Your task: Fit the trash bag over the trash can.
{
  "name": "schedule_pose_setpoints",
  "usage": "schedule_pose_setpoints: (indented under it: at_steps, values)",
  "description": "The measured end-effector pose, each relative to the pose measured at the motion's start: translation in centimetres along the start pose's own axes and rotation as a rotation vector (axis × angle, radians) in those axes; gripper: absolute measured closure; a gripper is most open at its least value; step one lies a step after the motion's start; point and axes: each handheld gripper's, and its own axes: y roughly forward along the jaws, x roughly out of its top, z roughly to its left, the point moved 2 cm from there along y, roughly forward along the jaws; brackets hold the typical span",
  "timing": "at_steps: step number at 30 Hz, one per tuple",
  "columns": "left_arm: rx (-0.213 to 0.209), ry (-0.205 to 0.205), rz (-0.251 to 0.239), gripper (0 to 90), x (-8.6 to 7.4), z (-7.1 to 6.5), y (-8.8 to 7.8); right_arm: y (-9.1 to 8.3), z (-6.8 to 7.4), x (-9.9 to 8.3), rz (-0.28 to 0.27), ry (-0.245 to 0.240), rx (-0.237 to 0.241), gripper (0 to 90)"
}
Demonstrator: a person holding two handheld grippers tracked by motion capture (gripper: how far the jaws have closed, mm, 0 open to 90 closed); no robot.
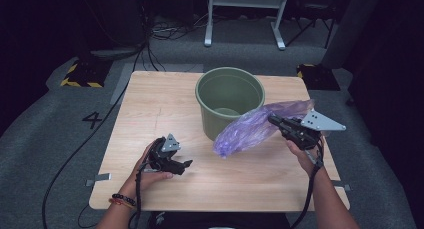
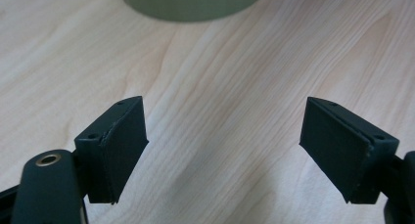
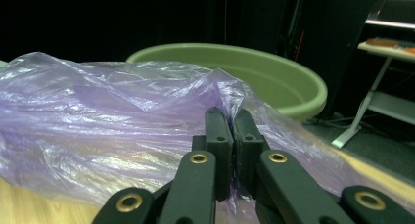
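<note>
My right tongs (image 3: 234, 136) are clamped on a fold of the purple plastic bag (image 1: 250, 128), held above the tabletop (image 1: 150, 104) just right of the green bucket (image 1: 229, 100), while my left tongs (image 2: 222, 145) gape wide and empty over bare wood at near left.

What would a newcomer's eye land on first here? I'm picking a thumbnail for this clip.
First, the crinkled translucent purple plastic bag, pinched in the shut right gripper and hanging above the right half of the pale wooden table. Next, the round olive-green plastic bucket standing just behind it, toward the table's far edge. The left gripper rests open and empty near the front left.
</note>
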Motion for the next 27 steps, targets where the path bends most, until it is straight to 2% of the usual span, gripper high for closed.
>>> schedule_pose_setpoints:
  at_steps: [7, 11, 13, 16, 19, 22, 27]
  values:
    - [-0.002, 0.022, -0.083, 17.0, 2.0, -0.6, -2.3, -0.2, -0.4, 1.8, -0.022, -0.021, -0.045, 88.2]
    - [-0.012, 0.034, -0.125, 16.8, 3.3, -0.9, -3.4, -0.1, -1.2, 2.5, -0.033, -0.005, -0.086, 88.1]
    - [-0.011, 0.036, -0.138, 16.8, 3.9, -1.0, -3.8, 0.1, -1.7, 2.9, -0.026, -0.014, -0.122, 88.0]
    - [0.023, 0.019, -0.139, 16.8, 4.5, -1.1, -4.0, 0.3, -2.3, 3.3, -0.027, -0.008, -0.143, 88.0]
    - [0.029, 0.023, -0.158, 16.8, 4.9, -1.1, -4.3, 0.5, -2.9, 3.7, -0.041, 0.006, -0.176, 88.2]
    - [0.043, 0.024, -0.184, 16.8, 5.5, -0.8, -5.3, 1.0, -3.3, 3.9, -0.041, 0.009, -0.208, 88.4]
    - [0.056, 0.016, -0.238, 16.6, 7.1, 0.0, -7.6, 1.9, -3.2, 4.1, -0.024, -0.01, -0.219, 88.3]
